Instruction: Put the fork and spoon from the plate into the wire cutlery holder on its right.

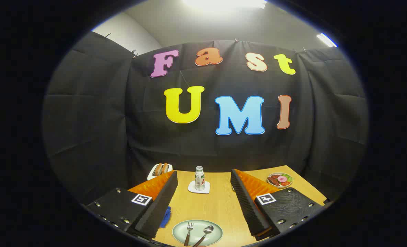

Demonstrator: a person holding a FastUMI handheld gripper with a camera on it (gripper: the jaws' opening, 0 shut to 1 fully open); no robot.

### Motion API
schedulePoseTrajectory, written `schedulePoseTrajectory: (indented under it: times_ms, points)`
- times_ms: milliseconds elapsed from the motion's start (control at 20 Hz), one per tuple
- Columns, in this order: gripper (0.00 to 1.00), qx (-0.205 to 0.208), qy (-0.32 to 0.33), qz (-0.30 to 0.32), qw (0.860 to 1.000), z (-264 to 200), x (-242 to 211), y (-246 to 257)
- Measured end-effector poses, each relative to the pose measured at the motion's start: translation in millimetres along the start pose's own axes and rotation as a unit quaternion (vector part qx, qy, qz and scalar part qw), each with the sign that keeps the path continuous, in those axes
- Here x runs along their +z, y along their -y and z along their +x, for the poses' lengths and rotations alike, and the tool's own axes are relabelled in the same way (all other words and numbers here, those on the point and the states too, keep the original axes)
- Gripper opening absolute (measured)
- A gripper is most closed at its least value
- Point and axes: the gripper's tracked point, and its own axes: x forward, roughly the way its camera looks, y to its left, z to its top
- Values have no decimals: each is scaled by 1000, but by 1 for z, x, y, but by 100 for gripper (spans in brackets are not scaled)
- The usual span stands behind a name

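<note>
My gripper (203,202) hangs above the wooden table (220,206), fingers spread wide with nothing between the pads. The left finger (157,206) and the right finger (249,206) stand well apart, and bare tabletop shows in the gap.

The plate (177,233), pale green and round, lies on the near part of the table, between my fingers and nearer to me than their tips. On it:
- fork (189,231), on the left half, tines pointing away from me, dark handle running toward me.
- spoon (205,234), just right of the fork, bowl at the far end, handle slanting toward me and to the left. Fork and spoon are close but I cannot tell whether the handles touch.

Neither finger touches the plate or the cutlery.

Beyond the fingertips, in line with the gap, a small bottle (199,177) with a white cap stands upright on a white coaster (192,188).

Far left, past my left finger, a white dish (152,175) holds what looks like bread slices. Far right, past my right finger, a plate of food (280,179) with red, pink and green pieces sits near the table's far corner.

Something blue (166,216) shows on the table just beside the left finger, partly hidden; I cannot tell what it is.
</note>
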Motion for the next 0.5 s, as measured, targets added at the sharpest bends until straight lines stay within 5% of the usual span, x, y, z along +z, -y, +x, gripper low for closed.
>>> schedulePoseTrajectory:
  times_ms: [500]
  points:
    - [95, -29, 14, 5, 999, 7, 10, 15]
